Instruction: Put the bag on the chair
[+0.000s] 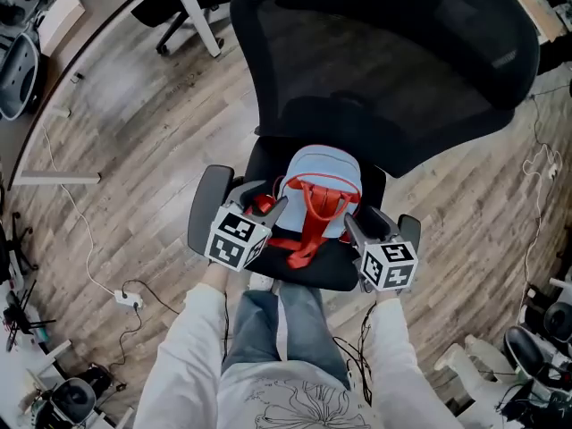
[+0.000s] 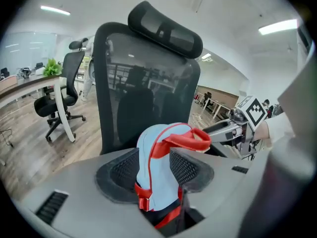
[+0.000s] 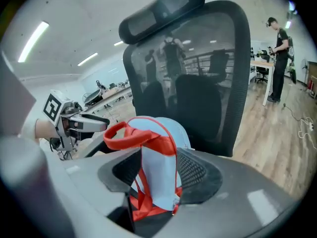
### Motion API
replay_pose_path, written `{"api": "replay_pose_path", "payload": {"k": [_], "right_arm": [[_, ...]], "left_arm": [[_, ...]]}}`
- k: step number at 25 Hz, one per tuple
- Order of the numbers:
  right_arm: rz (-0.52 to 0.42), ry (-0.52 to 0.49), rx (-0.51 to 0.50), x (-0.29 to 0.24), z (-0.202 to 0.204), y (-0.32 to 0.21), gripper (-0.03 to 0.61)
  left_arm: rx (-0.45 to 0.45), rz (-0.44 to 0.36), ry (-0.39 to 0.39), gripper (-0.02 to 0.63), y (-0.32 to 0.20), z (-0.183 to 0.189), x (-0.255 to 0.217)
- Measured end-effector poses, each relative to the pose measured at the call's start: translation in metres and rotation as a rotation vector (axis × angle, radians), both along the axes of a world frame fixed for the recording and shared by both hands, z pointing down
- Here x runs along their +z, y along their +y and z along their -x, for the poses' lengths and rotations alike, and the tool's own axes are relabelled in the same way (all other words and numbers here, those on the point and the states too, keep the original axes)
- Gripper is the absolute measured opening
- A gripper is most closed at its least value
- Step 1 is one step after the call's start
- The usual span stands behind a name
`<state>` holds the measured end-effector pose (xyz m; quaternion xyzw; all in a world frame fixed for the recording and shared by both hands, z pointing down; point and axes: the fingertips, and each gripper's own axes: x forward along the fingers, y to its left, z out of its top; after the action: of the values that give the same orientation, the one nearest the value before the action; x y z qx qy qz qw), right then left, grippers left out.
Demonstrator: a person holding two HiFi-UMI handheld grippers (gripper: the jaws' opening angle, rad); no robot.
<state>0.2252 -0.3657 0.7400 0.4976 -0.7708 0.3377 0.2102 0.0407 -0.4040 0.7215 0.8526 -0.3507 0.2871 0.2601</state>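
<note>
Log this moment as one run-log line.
bag: light blue, red straps, over chair seat | left tongs: shut on bag | right tongs: shut on bag | release: not yet

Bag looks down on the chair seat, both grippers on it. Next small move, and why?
Probably open both jaws and let go. The bag appears to sit upright on the chair seat, close to the backrest, with the left gripper and right gripper each clamped on it. Nothing seems left to carry; whether it will stand unsupported I can't tell.
</note>
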Motion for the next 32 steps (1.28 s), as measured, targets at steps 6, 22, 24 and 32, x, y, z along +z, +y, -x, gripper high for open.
{"api": "replay_pose_path", "payload": {"k": [6, 22, 24, 32], "right_arm": [[-0.185, -0.02, 0.089, -0.096, 0.0, -0.008, 0.173], [-0.662, 0.141, 0.132, -0.337, 0.034, 0.015, 0.044], [-0.698, 0.116, 0.163, -0.354, 0.036, 0.021, 0.043], [-0.763, 0.067, 0.241, -0.401, 0.045, 0.061, 0.043]], "left_arm": [[-0.047, -0.15, 0.108, 0.174, -0.006, -0.001, -0.091], [-0.204, -0.532, 0.267, 0.011, 0.02, 0.032, -0.331], [-0.21, -0.562, 0.262, 0.011, 0.026, 0.038, -0.347], [-0.215, -0.63, 0.278, 0.011, 0.066, 0.054, -0.395]]}}
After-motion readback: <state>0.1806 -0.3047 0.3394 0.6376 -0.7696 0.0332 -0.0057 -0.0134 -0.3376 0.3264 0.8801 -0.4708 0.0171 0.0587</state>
